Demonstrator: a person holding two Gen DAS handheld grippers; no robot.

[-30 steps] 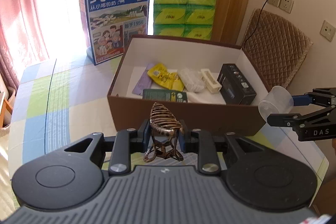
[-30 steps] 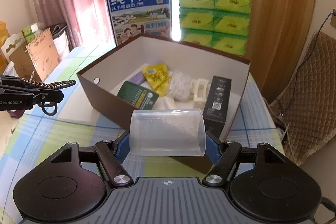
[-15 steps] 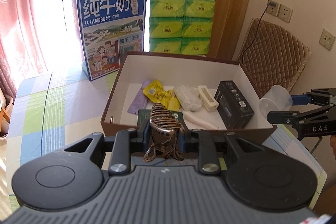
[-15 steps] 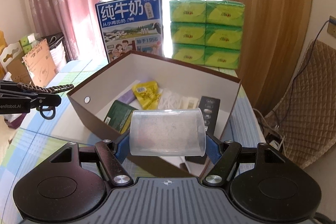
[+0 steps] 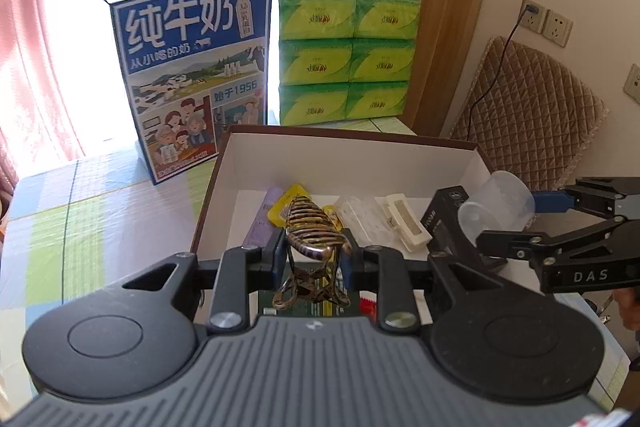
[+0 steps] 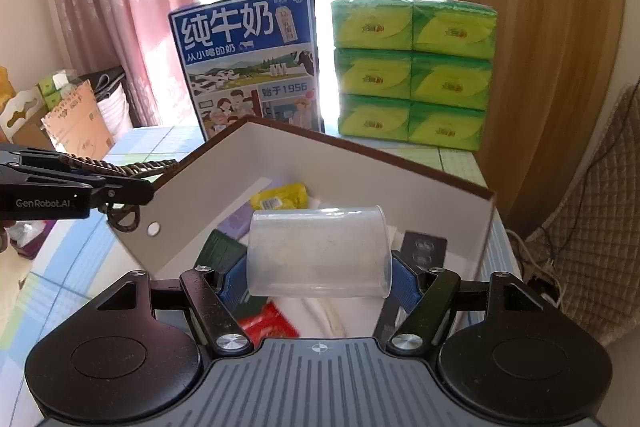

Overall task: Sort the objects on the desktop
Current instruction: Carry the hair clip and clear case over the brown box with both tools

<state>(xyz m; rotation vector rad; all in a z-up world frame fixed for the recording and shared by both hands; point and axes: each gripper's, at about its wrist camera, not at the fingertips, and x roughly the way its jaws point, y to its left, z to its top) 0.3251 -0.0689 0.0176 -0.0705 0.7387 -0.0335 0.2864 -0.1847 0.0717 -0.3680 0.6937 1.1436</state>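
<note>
Landmark: the brown box (image 5: 400, 155), open-topped, already part full.
Left gripper (image 5: 314, 261): pinching a striped hair claw (image 5: 312, 227), held above the box's near-left part, over the packets inside.
Risk, left: the claw's curved teeth give the pads little flat to bite on; a tilt could let it twist out and fall outside the box's near wall.
Right gripper (image 6: 318, 277): clamped across a clear plastic cup (image 6: 318, 251) lying sideways, above the box's near-right part, over the black carton (image 6: 424, 251).
Risk, right: the thin cup may flex and squirt free, or roll once released.
Shared risk: both grippers hang close over one box; lowering together could knock them or catch its rim.
</note>
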